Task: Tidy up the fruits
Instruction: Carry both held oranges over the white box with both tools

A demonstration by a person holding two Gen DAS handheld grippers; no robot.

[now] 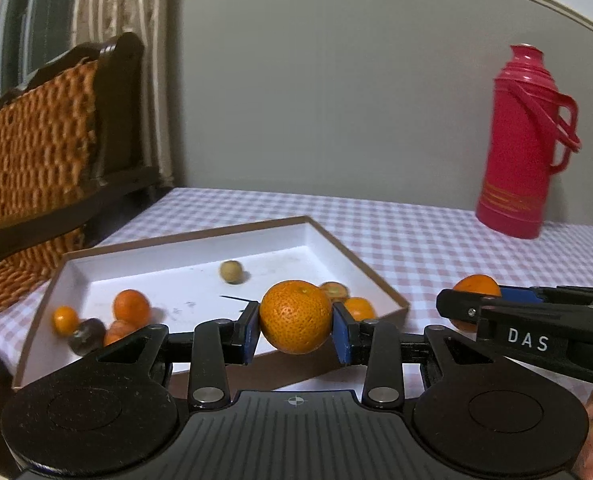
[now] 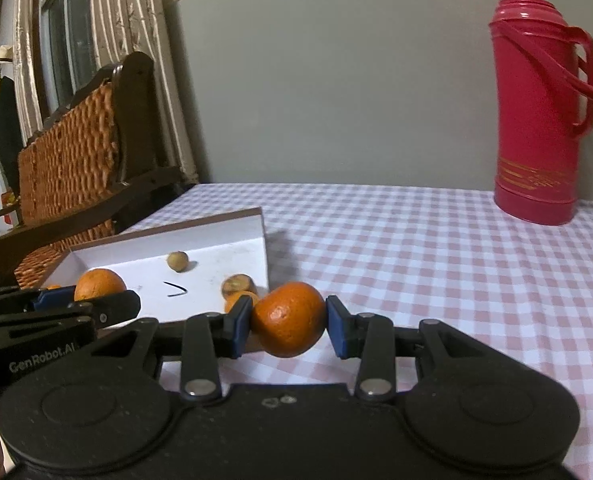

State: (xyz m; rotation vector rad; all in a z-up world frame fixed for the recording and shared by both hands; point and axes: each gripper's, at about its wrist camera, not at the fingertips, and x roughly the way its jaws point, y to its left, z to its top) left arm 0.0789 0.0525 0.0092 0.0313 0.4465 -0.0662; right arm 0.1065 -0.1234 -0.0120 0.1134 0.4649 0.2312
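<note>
Your left gripper (image 1: 295, 326) sits nearest the lens, its blue pads clamped on a pebbly orange (image 1: 296, 316) that hangs in front of the near rim of the white box (image 1: 324, 240). Just to its right your right gripper (image 2: 288, 322) is clamped on a second, smoother orange (image 2: 289, 319); from the left wrist view that fruit peeks out behind the black finger at the right edge of the frame. The two tools ride side by side and close together, so you have little room between them.

That shallow, brown-edged box lies on the left part of the checked tablecloth (image 1: 436, 248), angled so one corner points far and right. Inside it, a cluster of small oranges (image 1: 130, 306) and one dark fruit (image 1: 86, 334) crowd the near left corner, a pale brownish fruit (image 1: 231, 271) sits alone mid-floor, and two more pieces (image 1: 358, 307) lie against the right wall. Most of the box floor between these groups is bare white.

Right of the box the cloth is open all the way to the red thermos (image 2: 540, 120), which stands upright at the far right near the wall. On the left, the table edge runs close beside a wicker chair (image 2: 68, 168).
</note>
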